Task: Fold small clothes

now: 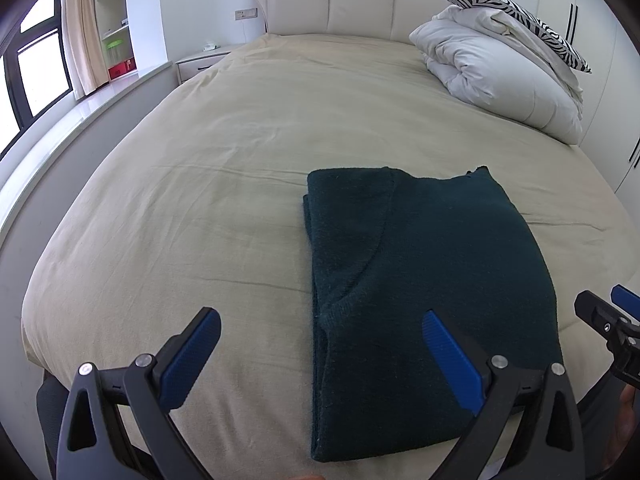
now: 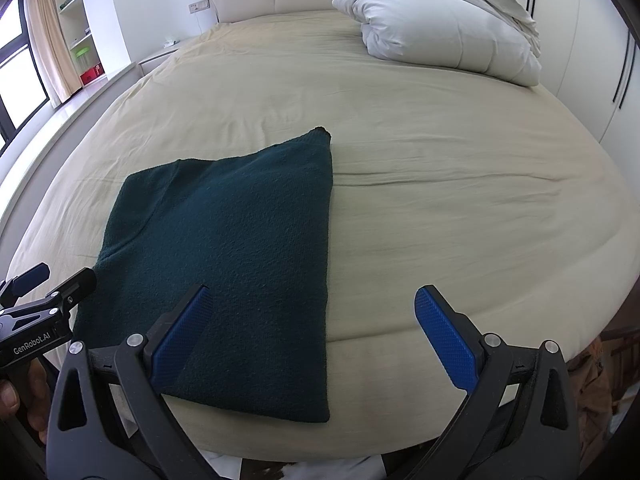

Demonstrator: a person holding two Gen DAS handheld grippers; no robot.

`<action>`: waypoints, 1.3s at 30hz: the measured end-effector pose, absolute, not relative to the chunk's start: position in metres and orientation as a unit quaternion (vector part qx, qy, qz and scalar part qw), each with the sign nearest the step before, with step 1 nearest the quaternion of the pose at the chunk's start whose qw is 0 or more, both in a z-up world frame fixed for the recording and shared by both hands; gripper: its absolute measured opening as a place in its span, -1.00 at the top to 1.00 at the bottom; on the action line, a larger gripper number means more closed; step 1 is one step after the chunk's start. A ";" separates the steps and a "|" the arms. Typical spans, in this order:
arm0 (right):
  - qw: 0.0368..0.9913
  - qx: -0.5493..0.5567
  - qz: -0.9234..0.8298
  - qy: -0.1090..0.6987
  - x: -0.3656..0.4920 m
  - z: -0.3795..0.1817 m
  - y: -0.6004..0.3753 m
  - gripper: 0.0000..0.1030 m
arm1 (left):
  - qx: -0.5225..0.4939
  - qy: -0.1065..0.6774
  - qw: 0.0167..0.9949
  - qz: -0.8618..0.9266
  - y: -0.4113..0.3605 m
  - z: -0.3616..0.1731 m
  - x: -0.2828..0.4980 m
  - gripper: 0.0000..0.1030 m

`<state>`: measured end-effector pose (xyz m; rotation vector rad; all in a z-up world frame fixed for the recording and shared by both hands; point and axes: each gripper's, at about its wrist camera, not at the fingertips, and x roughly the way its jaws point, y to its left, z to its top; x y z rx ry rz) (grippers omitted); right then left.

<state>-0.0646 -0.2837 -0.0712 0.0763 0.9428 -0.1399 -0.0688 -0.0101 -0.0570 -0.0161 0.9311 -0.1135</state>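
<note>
The dark green garment (image 1: 432, 280) lies folded on the bed (image 1: 200, 200). Left tongs (image 1: 320, 356) and right tongs (image 2: 310, 334) hover above its near edge (both spread wide, holding nothing).

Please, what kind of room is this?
Most likely a home bedroom: a large bed with a padded headboard, a folded duvet with a zebra pillow on it, and a nightstand.

A dark teal-green garment (image 1: 432, 292) lies on a pale beige sheet (image 1: 200, 200) — both grippers carry blue ridged pads (image 2: 446, 338) on black frames — beside a white duvet (image 1: 496, 76) and a black-and-white zebra-striped pillow (image 1: 516, 16).
</note>
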 end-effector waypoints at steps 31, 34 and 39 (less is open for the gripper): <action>0.887 0.037 -0.067 0.454 -0.065 -0.071 -0.282 -0.99 | -0.009 0.450 0.892 -0.053 -0.008 -0.059 -0.068 -1.00; 0.887 0.036 -0.065 0.455 -0.065 -0.072 -0.282 -0.99 | -0.009 0.450 0.891 -0.052 -0.008 -0.059 -0.068 -1.00; 0.887 0.036 -0.064 0.456 -0.065 -0.073 -0.281 -0.99 | -0.009 0.450 0.892 -0.053 -0.008 -0.060 -0.069 -1.00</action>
